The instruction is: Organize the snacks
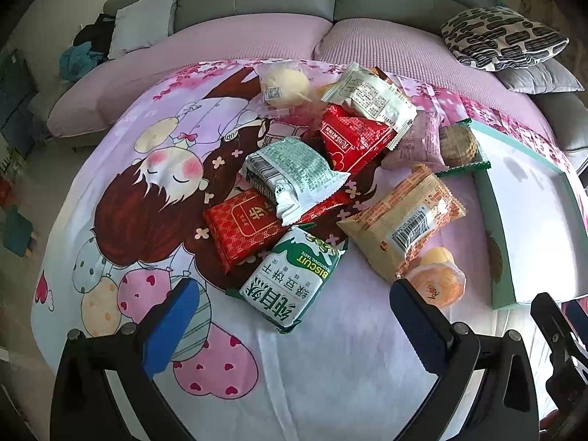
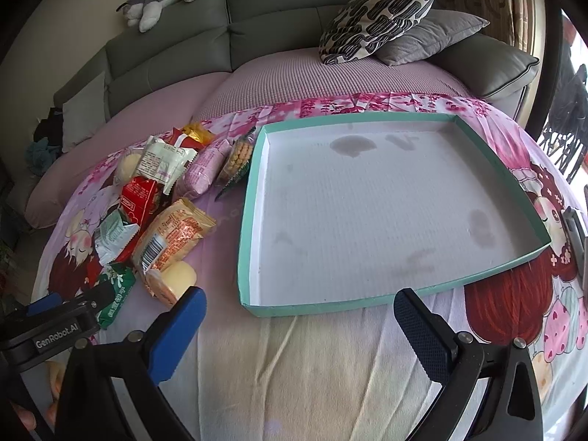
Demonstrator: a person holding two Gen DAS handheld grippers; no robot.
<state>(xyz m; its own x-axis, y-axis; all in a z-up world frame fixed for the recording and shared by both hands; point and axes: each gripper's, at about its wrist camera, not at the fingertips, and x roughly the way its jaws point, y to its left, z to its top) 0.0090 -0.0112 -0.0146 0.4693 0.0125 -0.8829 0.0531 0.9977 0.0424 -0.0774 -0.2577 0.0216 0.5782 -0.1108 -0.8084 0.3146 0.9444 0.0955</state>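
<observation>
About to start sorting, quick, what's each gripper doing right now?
Left gripper: open, holding nothing, over the snack pile.
Right gripper: open, holding nothing, in front of the teal tray.

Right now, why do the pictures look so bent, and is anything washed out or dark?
Both views come through fisheye lenses, so edges curve and corners go black. In the right wrist view, the tray rim bows and a window at the right edge is blown out. In the left wrist view, the snacks are evenly lit and sharp.
</observation>
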